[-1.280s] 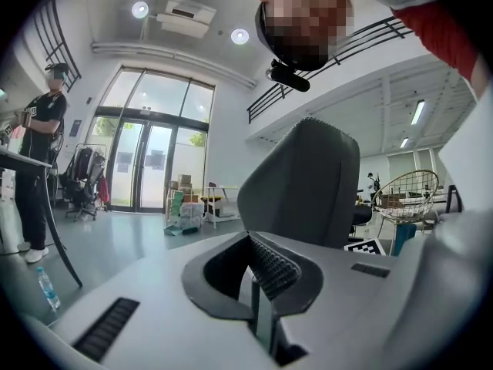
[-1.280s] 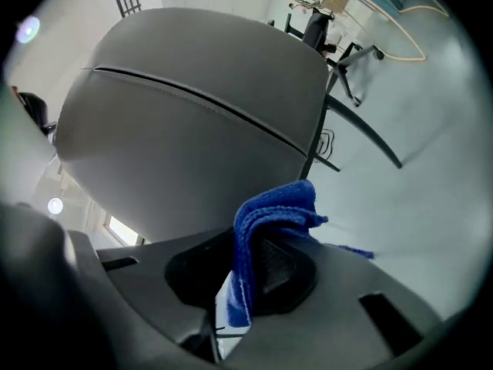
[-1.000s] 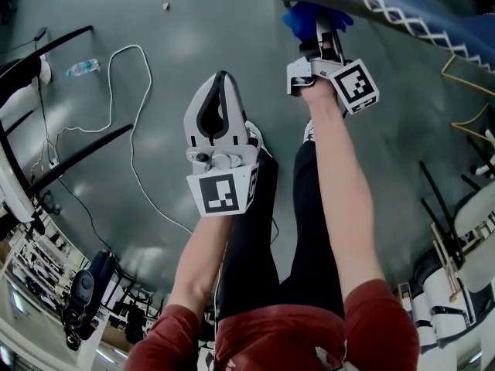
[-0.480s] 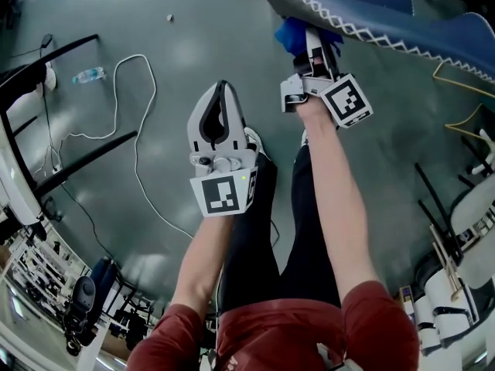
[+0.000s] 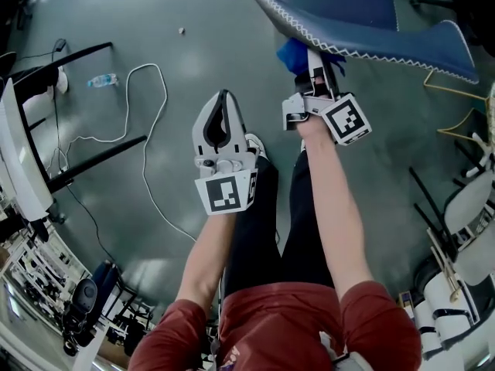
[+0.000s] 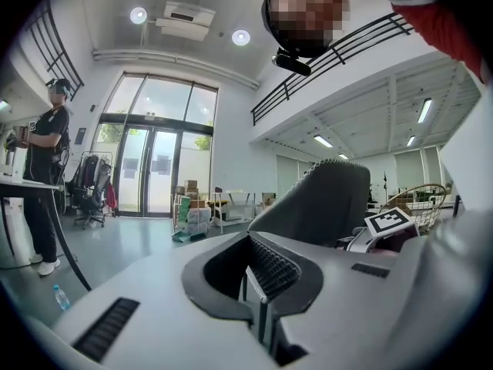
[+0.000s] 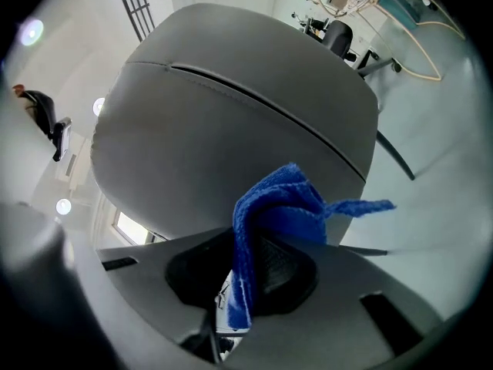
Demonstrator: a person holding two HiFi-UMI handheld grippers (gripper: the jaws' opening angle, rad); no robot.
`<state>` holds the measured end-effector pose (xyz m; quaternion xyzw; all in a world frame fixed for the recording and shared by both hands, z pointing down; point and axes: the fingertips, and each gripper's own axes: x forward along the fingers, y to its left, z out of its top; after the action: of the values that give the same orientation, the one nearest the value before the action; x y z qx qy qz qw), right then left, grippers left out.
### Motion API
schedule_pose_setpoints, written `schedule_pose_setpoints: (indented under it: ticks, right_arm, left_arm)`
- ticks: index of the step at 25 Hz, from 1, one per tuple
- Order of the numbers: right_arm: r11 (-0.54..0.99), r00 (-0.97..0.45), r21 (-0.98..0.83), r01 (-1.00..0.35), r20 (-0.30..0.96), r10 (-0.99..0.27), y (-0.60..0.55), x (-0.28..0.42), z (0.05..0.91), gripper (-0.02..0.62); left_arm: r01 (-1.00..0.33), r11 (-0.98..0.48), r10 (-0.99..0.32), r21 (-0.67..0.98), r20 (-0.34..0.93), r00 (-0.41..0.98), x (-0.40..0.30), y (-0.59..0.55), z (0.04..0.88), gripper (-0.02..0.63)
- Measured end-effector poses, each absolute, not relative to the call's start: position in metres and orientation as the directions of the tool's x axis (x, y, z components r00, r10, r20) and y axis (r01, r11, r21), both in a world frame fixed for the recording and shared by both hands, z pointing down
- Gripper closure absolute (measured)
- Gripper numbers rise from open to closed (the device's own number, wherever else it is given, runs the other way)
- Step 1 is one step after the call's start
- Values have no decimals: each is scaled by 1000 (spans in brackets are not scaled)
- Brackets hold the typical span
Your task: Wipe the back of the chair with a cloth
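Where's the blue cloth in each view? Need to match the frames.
Head view: top centre, blue cloth at the right gripper's tip, just below the chair edge.
Left gripper view: not in it.
Right gripper view: cloth lower centre, clamped in its jaws.
Shared landmark: the chair, right of centre in the left gripper view, filling the right gripper view.
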<state>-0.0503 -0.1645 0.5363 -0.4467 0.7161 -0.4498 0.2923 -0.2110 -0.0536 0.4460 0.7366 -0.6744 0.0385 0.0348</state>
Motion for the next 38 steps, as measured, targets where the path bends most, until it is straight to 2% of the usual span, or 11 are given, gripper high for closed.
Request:
schedule_pose_setpoints:
  ticks: [3, 8, 16, 20, 24, 32, 38]
  right_arm:
    - [198, -424, -909, -366, -26, -906, -161, -48, 507, 534]
    - [40, -365, -930, -366, 104, -925, -128, -30, 479, 534]
    - [110, -380, -924, -366, 40, -924, -110, -23, 391, 534]
    - [116, -395, -925, -360, 38, -918, -105, -22, 364, 534]
    - [60, -383, -927, -371, 94, -919, -100, -17, 362, 533]
    - [73, -408, -924, -375, 93, -908, -102, -7, 361, 534]
    - [3, -378, -925, -380, 152, -913, -86, 5, 384, 534]
  left_arm:
    - [-996, -87, -992, -16, 97, 85, -210, -53, 421, 592]
    - [-995, -93, -993, -30, 81, 91, -204, -32, 372, 593]
    - [-994, -100, -993, -49, 75, 96, -195, -10, 316, 592]
    - [-982, -144, -986, -123, 103, 132, -185, -1, 302, 592]
    - [-983, -143, -986, -119, 101, 131, -182, 3, 285, 592]
    - [-973, -160, -986, -165, 80, 148, -164, 6, 266, 593]
    - [-969, -191, -977, -155, 128, 172, -163, 2, 276, 592]
